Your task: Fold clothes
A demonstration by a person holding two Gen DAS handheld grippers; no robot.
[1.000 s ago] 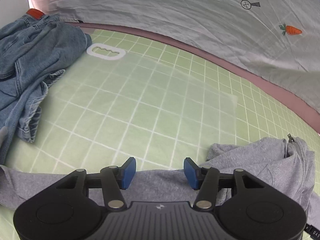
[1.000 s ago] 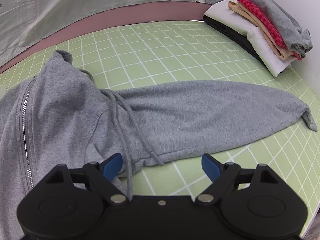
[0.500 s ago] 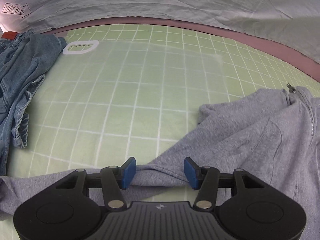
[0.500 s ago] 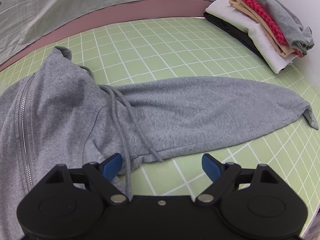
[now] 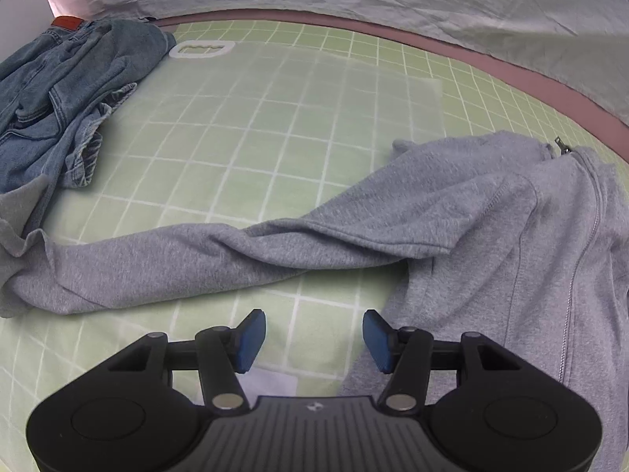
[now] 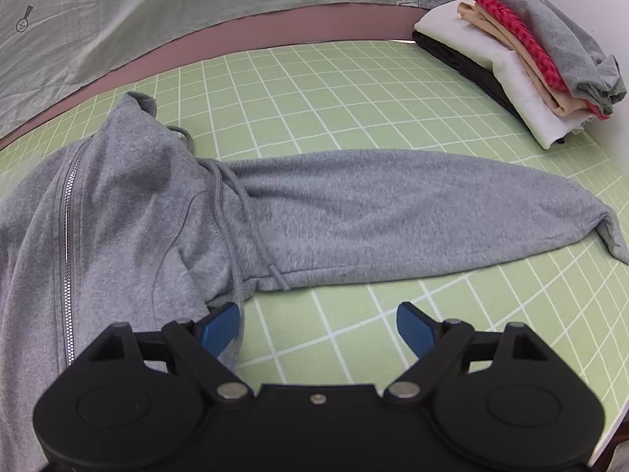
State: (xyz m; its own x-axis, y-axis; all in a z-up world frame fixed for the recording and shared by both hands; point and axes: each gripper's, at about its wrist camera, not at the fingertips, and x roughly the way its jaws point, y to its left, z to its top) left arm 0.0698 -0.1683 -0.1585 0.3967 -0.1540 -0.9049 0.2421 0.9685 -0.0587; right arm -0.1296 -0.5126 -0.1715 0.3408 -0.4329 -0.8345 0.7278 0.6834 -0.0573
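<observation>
Ahead of both open jaws: grey hoodie [image 5: 491, 212] sleeves outstretched.

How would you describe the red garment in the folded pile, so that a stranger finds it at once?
Look at the far right corner of the green grid mat, where a stack of folded clothes lies. The red garment sits near the top, between a grey piece above and a beige one below. It alone is brightly coloured and has a checked pattern.

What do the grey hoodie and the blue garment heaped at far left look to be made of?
Grey hoodie: soft heathered knit, probably cotton-blend fleece, matte and slightly fuzzy, with a metal-looking zipper.
Blue garment, jeans by the look: washed denim, with visible seam stitching, a frayed hem and an orange waistband patch.
</observation>
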